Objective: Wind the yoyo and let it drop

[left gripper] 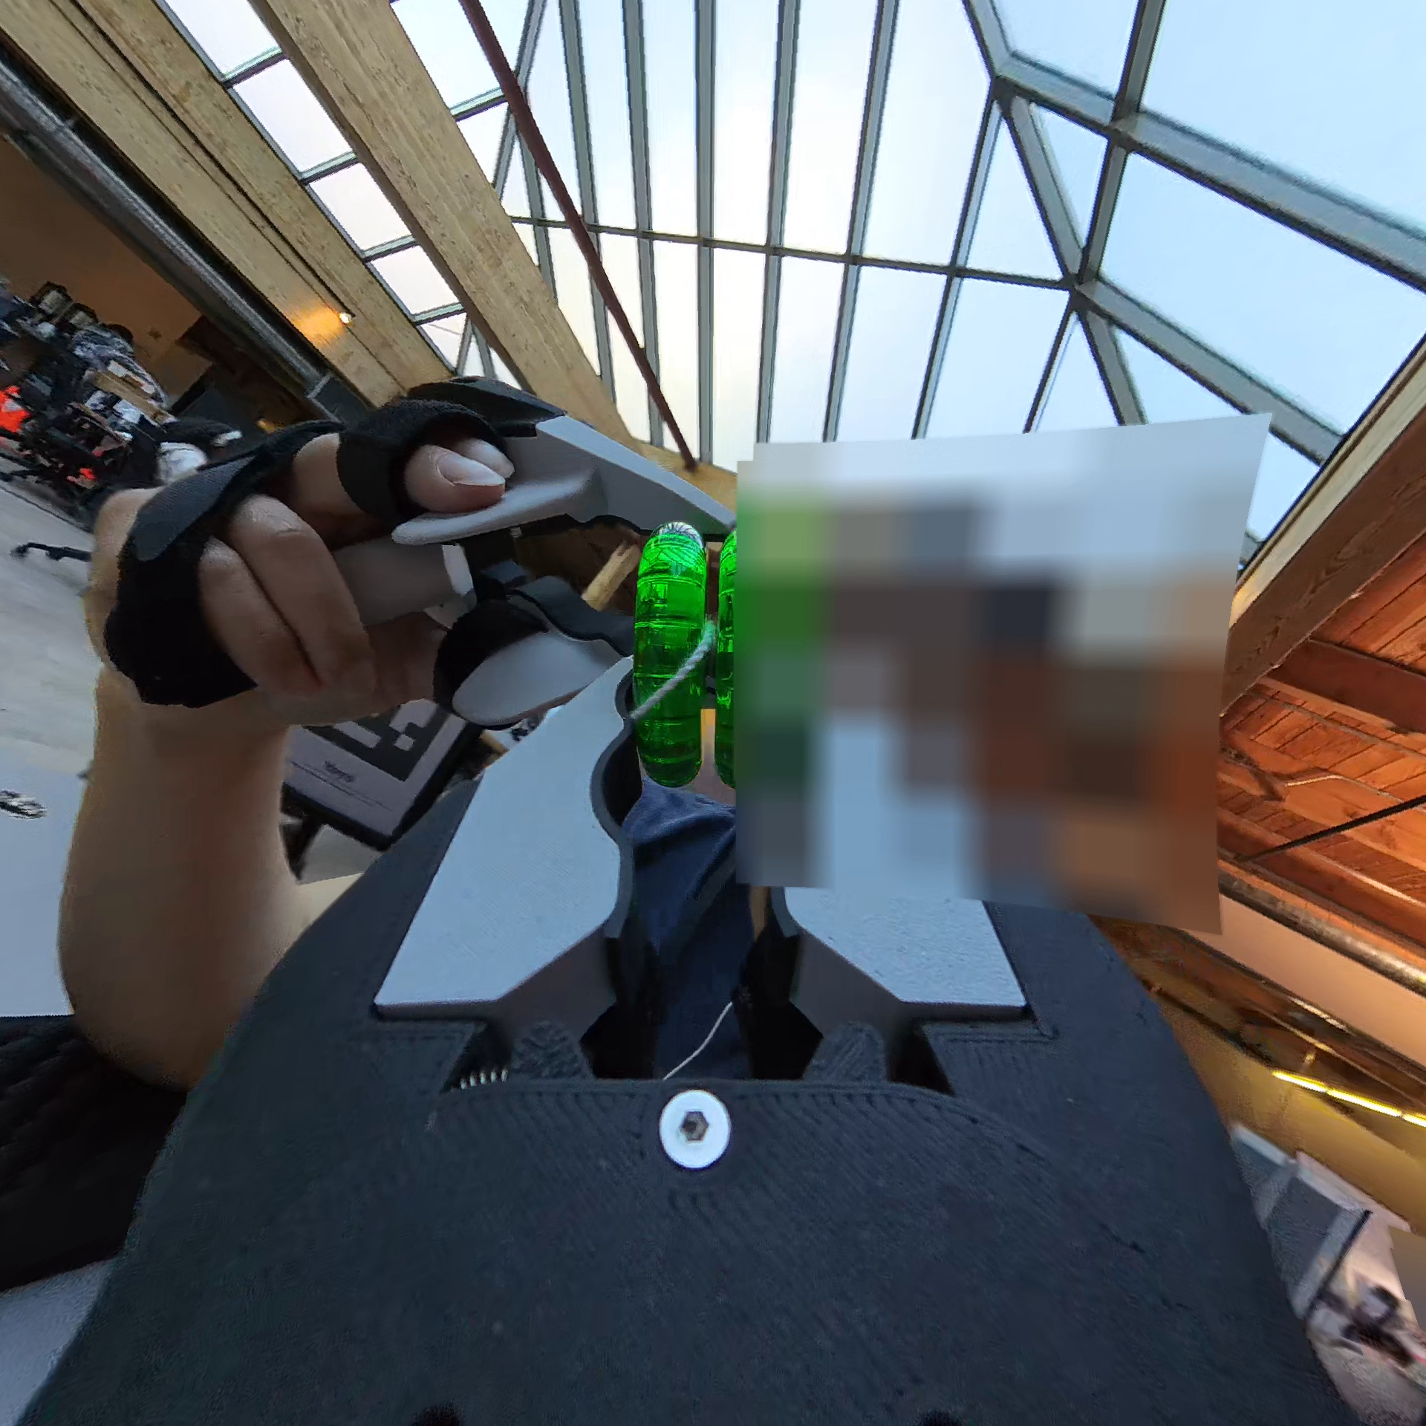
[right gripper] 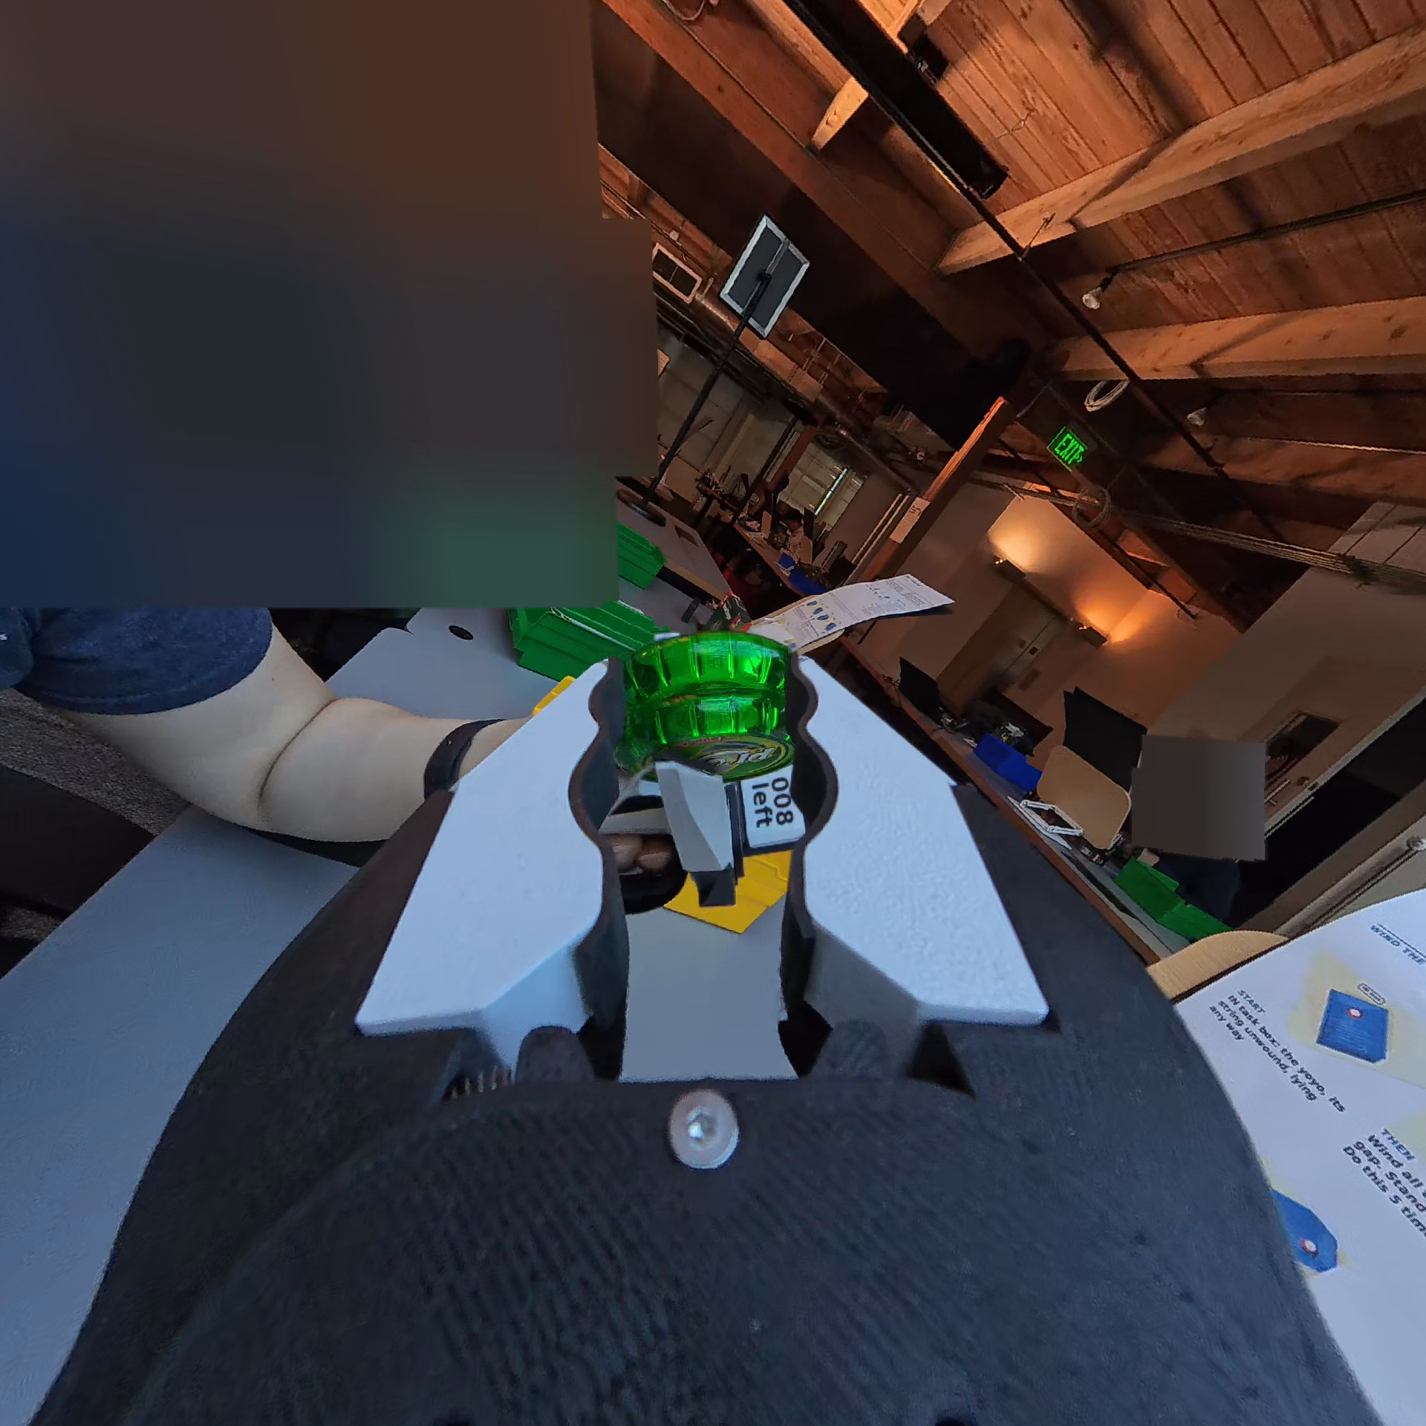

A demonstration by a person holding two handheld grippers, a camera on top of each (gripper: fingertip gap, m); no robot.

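Observation:
A clear green yoyo sits between my right gripper's two fingertips, which are closed on its rim. In the left wrist view the yoyo is edge-on, with the right gripper reaching in from the left in a strapped hand. White string runs from the yoyo's gap across my left gripper's near fingertip. That finger lies against one yoyo face. Its other fingertip is hidden by a mosaic patch. One left finger shows under the yoyo's printed face.
A grey table lies below, with a printed instruction sheet at the right and green bins behind. A person's bare arm rests at the left. A marker board stands beyond the hand. My left and right fingertips are right by each other.

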